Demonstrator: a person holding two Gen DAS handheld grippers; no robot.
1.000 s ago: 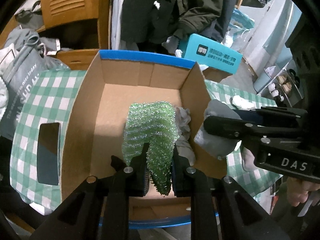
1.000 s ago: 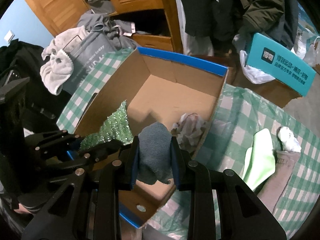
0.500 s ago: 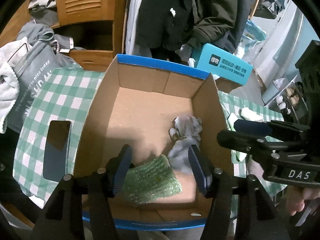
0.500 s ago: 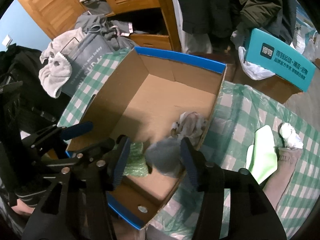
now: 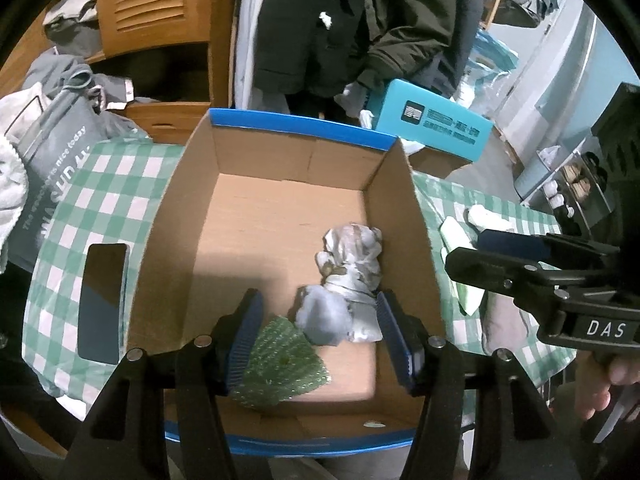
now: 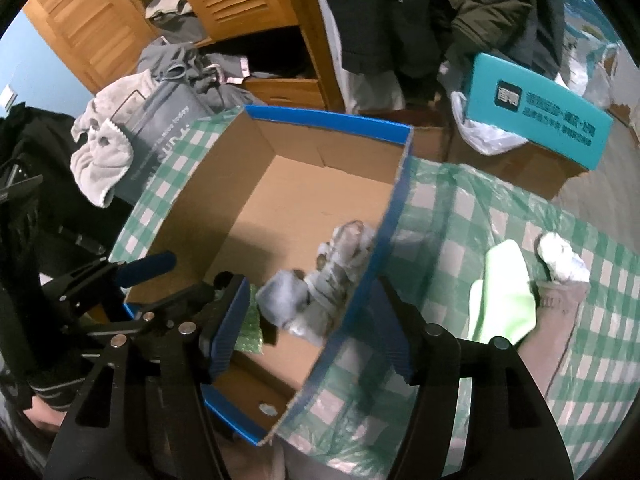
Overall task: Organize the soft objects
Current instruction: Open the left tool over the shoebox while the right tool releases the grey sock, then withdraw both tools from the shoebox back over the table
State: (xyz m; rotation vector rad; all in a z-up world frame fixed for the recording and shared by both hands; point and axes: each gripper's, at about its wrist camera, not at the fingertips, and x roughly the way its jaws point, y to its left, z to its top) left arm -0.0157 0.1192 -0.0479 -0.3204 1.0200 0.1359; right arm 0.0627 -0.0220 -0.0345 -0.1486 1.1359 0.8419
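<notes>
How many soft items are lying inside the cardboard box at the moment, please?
3: a green sparkly cloth at the near wall, a grey-blue bundle beside it, and a pale patterned cloth by the right wall. The box walls may hide more.

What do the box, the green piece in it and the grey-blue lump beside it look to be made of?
Box: matte brown corrugated cardboard with creased flaps and a blue-printed rim. Green piece: looks like glittery synthetic mesh, perhaps a scouring cloth; it sparkles and has a bumpy weave. Grey-blue lump: soft fuzzy fabric, likely knit or fleece, bunched up without shine.
</notes>
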